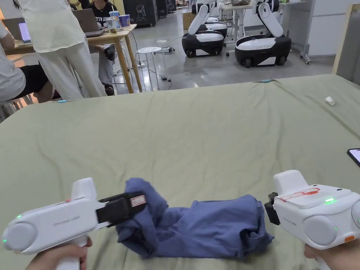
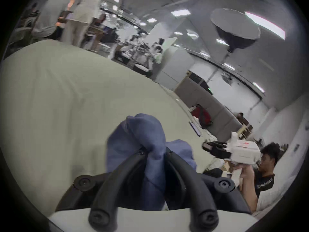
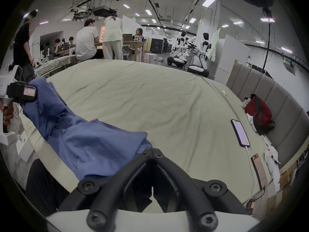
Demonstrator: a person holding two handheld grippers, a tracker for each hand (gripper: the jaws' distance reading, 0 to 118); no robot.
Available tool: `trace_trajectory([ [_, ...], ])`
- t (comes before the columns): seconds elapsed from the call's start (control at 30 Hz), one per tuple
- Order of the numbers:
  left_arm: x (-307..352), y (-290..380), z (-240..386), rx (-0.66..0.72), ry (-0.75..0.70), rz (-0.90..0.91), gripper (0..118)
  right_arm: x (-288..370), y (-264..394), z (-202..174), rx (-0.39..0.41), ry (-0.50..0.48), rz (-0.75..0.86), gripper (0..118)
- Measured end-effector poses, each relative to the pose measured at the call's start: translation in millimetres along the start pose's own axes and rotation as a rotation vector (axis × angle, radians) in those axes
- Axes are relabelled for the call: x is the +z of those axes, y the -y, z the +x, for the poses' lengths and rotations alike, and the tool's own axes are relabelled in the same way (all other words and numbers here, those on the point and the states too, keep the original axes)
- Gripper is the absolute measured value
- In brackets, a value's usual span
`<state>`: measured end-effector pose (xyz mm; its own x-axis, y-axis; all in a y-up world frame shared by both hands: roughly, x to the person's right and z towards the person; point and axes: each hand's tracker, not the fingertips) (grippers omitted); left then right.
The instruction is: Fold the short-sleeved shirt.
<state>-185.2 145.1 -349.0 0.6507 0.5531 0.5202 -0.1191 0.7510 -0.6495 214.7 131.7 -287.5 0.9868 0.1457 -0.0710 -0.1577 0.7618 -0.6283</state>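
A blue short-sleeved shirt (image 1: 211, 225) hangs bunched between my two grippers, low over the near edge of a green-covered bed (image 1: 197, 133). My left gripper (image 1: 142, 205) is shut on a thick wad of its left end; in the left gripper view both jaws press on the blue cloth (image 2: 142, 131) at the left gripper's tips (image 2: 154, 152). My right gripper (image 1: 268, 211) sits at the shirt's right edge. In the right gripper view its jaws meet at the right gripper's tips (image 3: 152, 151), pinching a thin hem of the shirt (image 3: 93, 142).
A phone (image 3: 240, 131) on a cable and a second phone (image 3: 259, 170) lie at the bed's right side, near a red bag (image 3: 259, 113). A small white object (image 1: 330, 101) rests far right. Beyond the far edge are people, a wooden table (image 1: 116, 35) and wheeled robots (image 1: 262, 45).
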Motion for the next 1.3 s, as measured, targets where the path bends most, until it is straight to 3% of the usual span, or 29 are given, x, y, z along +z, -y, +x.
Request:
trace_trajectory([
  [0.13,-67,6,51,-0.027,0.053,-0.089,12,5,6,9,-0.021,0.007,-0.005,0],
  [0.23,-125,25,76,-0.115,-0.046,-0.182,12,6,13,19,-0.037,0.021,-0.014,0],
  [0.3,-155,37,89,-0.092,-0.062,-0.242,12,10,17,28,-0.055,0.033,-0.015,0],
  [0.5,-189,58,110,-0.089,-0.006,-0.259,20,17,23,48,-0.1,0.08,-0.022,0],
  [0.53,-189,57,111,-0.098,-0.005,-0.266,27,16,23,51,-0.108,0.082,-0.022,0],
  [0.67,-176,49,103,-0.035,0.121,-0.25,116,12,25,52,-0.112,0.081,-0.022,0],
  [0.8,-144,32,99,-0.069,0.065,-0.125,118,5,25,47,-0.104,0.072,-0.023,0],
  [0.83,-138,27,94,-0.065,0.052,-0.116,117,6,23,45,-0.102,0.069,-0.023,0],
  [0.87,-132,23,89,-0.062,0.04,-0.106,106,6,22,43,-0.101,0.065,-0.024,0],
  [0.93,-120,17,75,-0.021,0.018,-0.122,59,4,21,38,-0.099,0.054,-0.022,0],
  [0.97,-117,16,69,-0.017,0.017,-0.129,13,4,19,35,-0.099,0.049,-0.021,0],
  [1.0,-117,18,66,-0.013,0.008,-0.136,0,3,18,33,-0.096,0.046,-0.021,0],
  [1.1,-121,29,63,-0.048,-0.041,-0.157,0,-1,14,24,-0.082,0.038,-0.022,0],
  [1.3,-158,52,84,-0.062,0.019,-0.246,0,3,8,14,-0.053,0.03,-0.017,0],
])
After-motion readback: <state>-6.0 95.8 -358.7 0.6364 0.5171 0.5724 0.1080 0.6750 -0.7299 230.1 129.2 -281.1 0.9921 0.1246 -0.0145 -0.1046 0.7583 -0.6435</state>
